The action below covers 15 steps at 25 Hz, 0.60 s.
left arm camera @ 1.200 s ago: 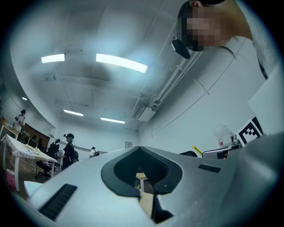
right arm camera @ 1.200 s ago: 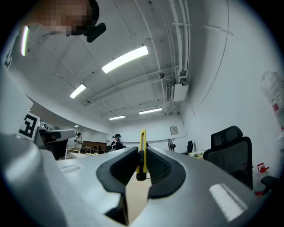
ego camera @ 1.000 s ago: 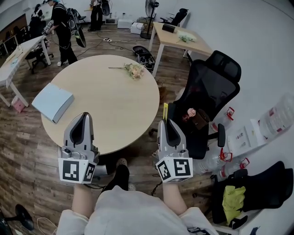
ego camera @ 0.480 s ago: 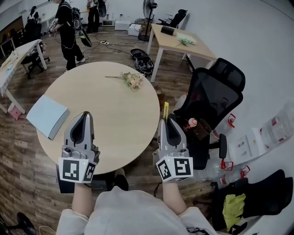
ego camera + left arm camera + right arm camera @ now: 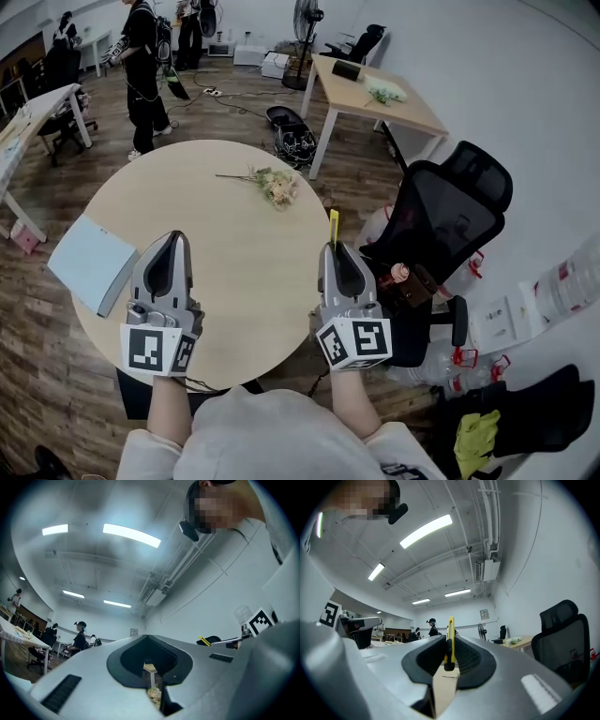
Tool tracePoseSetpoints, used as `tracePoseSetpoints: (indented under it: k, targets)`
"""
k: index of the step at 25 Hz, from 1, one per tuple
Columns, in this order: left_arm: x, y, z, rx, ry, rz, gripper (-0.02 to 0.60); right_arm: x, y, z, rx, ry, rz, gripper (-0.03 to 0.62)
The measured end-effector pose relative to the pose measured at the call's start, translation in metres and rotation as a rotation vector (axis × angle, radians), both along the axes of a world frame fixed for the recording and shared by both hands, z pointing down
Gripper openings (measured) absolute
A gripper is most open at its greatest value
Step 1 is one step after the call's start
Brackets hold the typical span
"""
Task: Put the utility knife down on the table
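A slim yellow utility knife [image 5: 333, 226] [image 5: 450, 639] sticks out forward from my right gripper [image 5: 334, 247] [image 5: 449, 657], which is shut on it. That gripper hovers at the right edge of the round wooden table [image 5: 230, 244], with the knife over the rim. My left gripper [image 5: 172, 246] [image 5: 151, 686] is shut and holds nothing; it hangs above the table's near left part. In the left gripper view, the knife's yellow tip [image 5: 204, 641] shows off to the right.
A light blue book [image 5: 87, 262] lies at the table's left edge. A dried flower sprig [image 5: 270, 184] lies at the far side. A black office chair [image 5: 448, 221] stands just right of the table. A second desk [image 5: 375, 94] and people stand farther back.
The view has shifted so the table sits nearer and lower in the frame. Both grippers hold the same pose, with the knife still clamped in the right one.
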State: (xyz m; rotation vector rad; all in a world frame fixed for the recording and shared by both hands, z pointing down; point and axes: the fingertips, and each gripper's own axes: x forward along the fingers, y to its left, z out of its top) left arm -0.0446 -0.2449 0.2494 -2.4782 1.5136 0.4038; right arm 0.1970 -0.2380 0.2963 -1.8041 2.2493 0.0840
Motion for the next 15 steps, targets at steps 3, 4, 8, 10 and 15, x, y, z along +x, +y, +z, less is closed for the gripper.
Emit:
tracePoseSetpoints:
  k: [3, 4, 8, 10, 15]
  targets:
    - [-0.006, -0.017, 0.005, -0.010, -0.009, -0.002, 0.008, -0.010, -0.021, 0.006, -0.022, 0.003, -0.016, 0.067]
    - [-0.009, -0.023, 0.008, -0.016, -0.011, -0.003, 0.008, -0.014, -0.028, 0.008, -0.030, -0.001, -0.021, 0.067]
    - [-0.020, -0.043, 0.020, -0.052, -0.004, 0.001, 0.008, -0.028, -0.055, 0.023, -0.078, -0.014, -0.041, 0.067]
    - [-0.024, -0.050, 0.026, -0.071, -0.006, 0.004, 0.008, -0.035, -0.067, 0.033, -0.106, -0.019, -0.053, 0.067]
    - [-0.038, -0.064, 0.044, -0.126, -0.018, 0.010, 0.008, -0.054, -0.091, 0.063, -0.192, -0.042, -0.080, 0.067]
